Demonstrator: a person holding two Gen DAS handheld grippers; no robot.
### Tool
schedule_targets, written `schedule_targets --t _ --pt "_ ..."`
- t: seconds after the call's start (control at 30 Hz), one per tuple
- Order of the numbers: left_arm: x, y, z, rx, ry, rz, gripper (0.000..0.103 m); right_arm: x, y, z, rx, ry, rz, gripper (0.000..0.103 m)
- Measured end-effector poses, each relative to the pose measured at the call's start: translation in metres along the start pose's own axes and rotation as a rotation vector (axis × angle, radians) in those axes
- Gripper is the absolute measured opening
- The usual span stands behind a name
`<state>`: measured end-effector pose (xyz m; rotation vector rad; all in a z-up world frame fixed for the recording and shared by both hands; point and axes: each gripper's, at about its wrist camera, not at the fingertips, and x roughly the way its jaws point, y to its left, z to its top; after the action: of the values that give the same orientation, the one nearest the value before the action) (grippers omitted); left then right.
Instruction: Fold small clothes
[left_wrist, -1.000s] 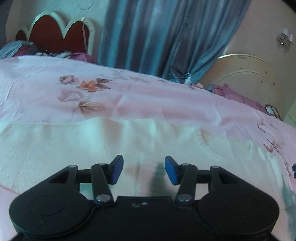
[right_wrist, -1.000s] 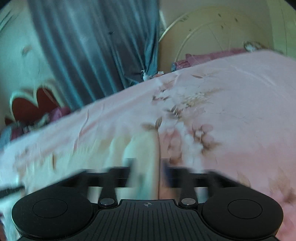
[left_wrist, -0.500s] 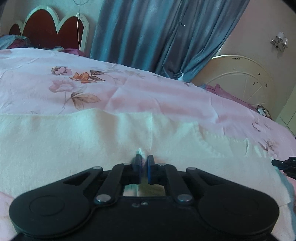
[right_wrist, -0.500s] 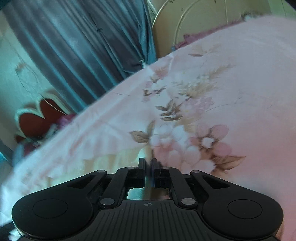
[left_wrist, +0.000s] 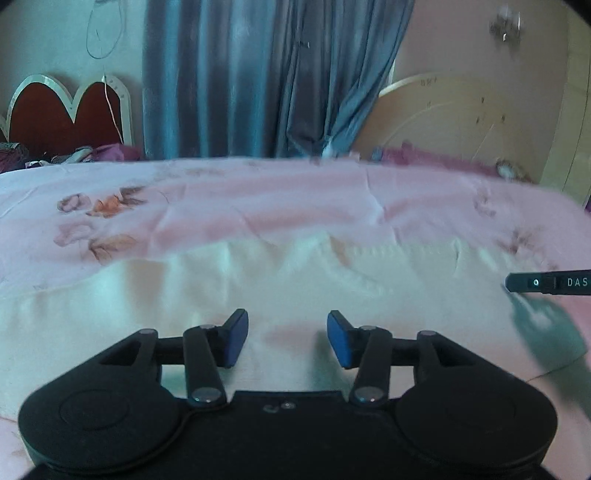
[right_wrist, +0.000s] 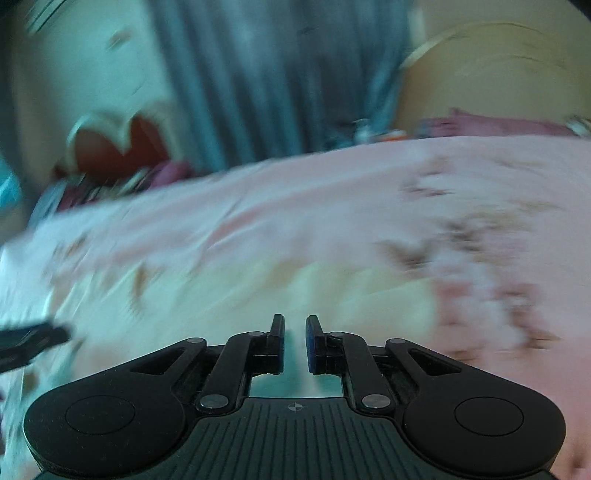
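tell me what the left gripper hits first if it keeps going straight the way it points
Probably the cream garment spread on the pink floral bedsheet: the left gripper angles down at it, jaws opening with nothing between them.

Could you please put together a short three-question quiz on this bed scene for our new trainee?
1. True or false: the left tool has cloth pinched between its pads.
2. What colour is the garment spread on the bedsheet?
A. cream
B. black
C. red
3. Fill in: behind the bed hangs a blue ____.

Key:
1. False. Its jaws are opening, with nothing pinched between them.
2. A.
3. curtain.
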<state>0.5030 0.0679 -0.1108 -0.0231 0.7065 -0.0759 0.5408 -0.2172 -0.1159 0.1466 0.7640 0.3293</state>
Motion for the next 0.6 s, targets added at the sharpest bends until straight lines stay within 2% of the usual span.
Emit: schedule_targets --t 0.07,0.13,0.2,0.3,0.43,0.53,0.6 --pt "0.009 0.009 -0.004 -0.022 0.033 0.035 0.047 0.004 -0.01 0.001 0.021 -0.001 -0.069 0.011" --pt "0.01 0.021 -0.003 -0.043 0.042 0.061 0.044 0.005 -0.044 0.004 0.117 -0.009 -0.17 0.011" --pt "0.009 0.025 0.0 -0.057 0.053 0.051 0.044 0.005 -0.067 0.008 0.154 -0.01 -0.2 0.011" --pt "0.009 0.024 0.0 -0.065 0.05 0.058 0.044 0.006 -0.077 0.015 0.15 0.0 -0.234 0.011" --pt "0.005 0.022 0.0 -0.053 0.055 0.061 0.042 0.004 -0.085 0.019 0.177 0.029 -0.205 0.011" --pt "-0.011 0.018 0.005 -0.041 0.018 0.046 0.043 -0.019 -0.08 0.023 0.175 -0.021 -0.176 0.011" --pt "-0.016 0.012 0.003 -0.022 0.01 0.029 0.043 -0.019 -0.07 0.017 0.148 0.02 -0.147 0.011"
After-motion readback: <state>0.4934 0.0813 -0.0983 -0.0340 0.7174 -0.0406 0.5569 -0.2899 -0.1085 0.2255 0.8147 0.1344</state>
